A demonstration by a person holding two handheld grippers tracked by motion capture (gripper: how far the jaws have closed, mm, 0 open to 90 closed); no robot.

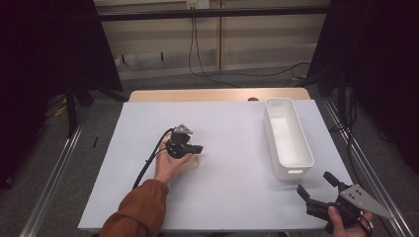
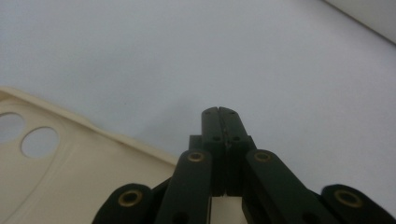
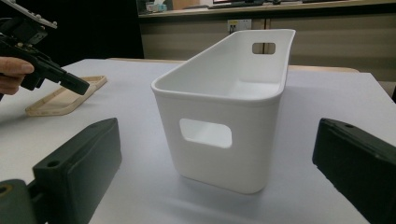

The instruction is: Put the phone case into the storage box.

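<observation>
A cream phone case (image 1: 193, 163) lies flat on the white table, partly under the person's left hand. My left gripper (image 1: 199, 148) is shut, its black jaws pressed together with nothing visible between the tips. In the left gripper view the gripper (image 2: 218, 112) reaches past the edge of the case (image 2: 70, 177) over bare table. The right gripper view shows the left gripper (image 3: 77, 86) low over the near end of the case (image 3: 60, 100); whether they touch I cannot tell. My right gripper (image 1: 316, 183) is open at the table's front right corner, facing the white bin (image 3: 252, 140).
The long white bin (image 1: 307, 157) with handle cut-outs stands empty at the right side of the table top (image 1: 232, 123). A wooden strip (image 1: 217, 95) runs along the far edge. Metal rails flank the table, and cables hang at the back wall.
</observation>
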